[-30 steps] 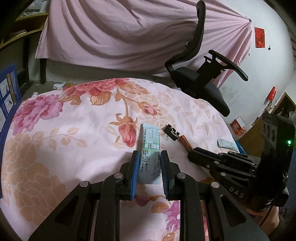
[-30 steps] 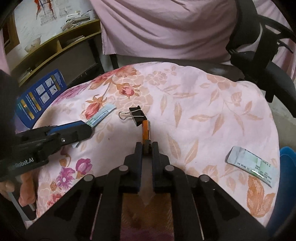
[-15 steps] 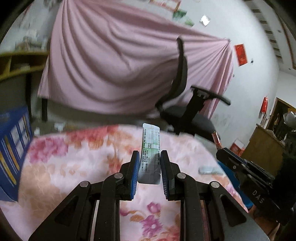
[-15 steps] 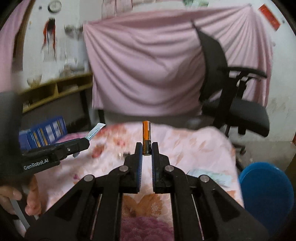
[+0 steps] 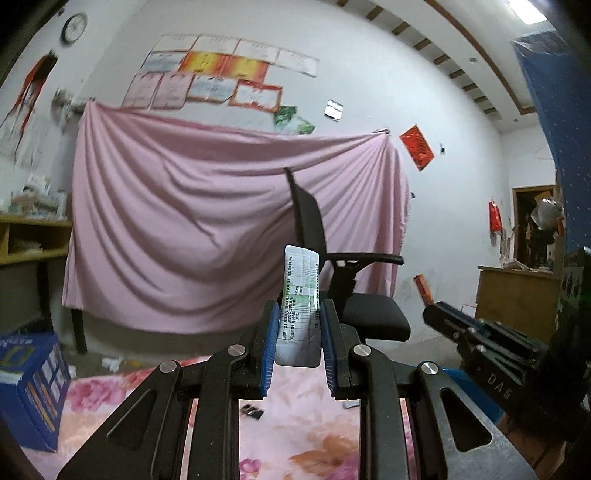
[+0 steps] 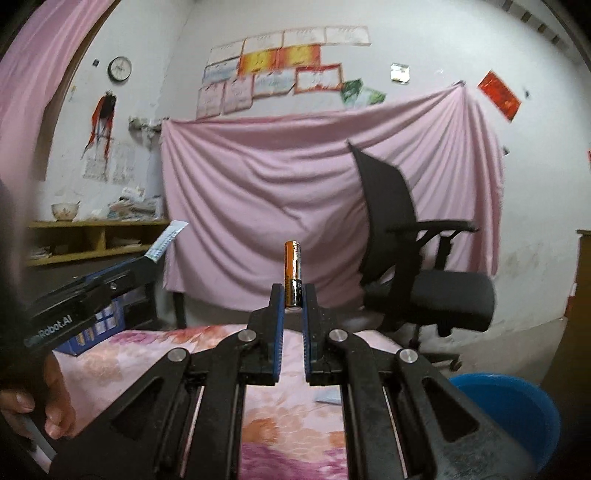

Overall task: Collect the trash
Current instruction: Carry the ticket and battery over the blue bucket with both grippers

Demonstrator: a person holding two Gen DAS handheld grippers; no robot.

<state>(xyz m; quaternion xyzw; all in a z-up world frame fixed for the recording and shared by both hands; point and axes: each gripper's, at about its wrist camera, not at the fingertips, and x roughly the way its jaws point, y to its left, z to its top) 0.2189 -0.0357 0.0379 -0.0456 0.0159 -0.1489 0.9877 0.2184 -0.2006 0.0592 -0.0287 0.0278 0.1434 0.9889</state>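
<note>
Black left gripper (image 5: 297, 343) "GenRobot.AI" fingers clamp printed sachet (image 5: 300, 295); right gripper (image 6: 293, 301) "DAS" pinches battery (image 6: 293, 273)

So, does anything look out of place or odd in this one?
Nothing stands out: left gripper holds a printed sachet, right gripper a battery. Another sachet lies on the floral cloth.

Blk grippers (image 5: 297, 343), blue pads (image 5: 269, 347)

The room is dimly and evenly lit, with a ceiling light (image 5: 526, 6) seen top right. Straight lines are bowed by fisheye distortion, corners are darkened, and wall posters (image 5: 218, 72) are slightly blurred.
</note>
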